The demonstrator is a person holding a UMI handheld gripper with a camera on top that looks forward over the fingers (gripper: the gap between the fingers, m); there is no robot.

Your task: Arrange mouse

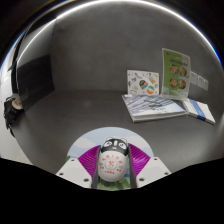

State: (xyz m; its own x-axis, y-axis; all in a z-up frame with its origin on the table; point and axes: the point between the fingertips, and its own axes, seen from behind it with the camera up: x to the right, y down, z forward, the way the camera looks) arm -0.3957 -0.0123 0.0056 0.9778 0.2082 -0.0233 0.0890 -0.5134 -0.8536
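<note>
Purple pads on the tongs [113,170] press against both sides of a white speckled mouse [113,160], clamped and held up between the fingers. Beyond them spreads a grey surface [80,115]. Well ahead lie a stack of booklets [165,105] and two upright leaflets [160,78].

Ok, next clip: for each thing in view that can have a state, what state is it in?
hand-held gripper: shut on the mouse, purple pads against both its sides.
mouse: held between the fingers, light-coloured with a dark front.
booklet: lying flat and closed on the table, beyond the fingers.
standing card: upright behind the booklet.
smaller card: upright, beside the standing card.
table: grey, bare ahead of the mouse.
</note>
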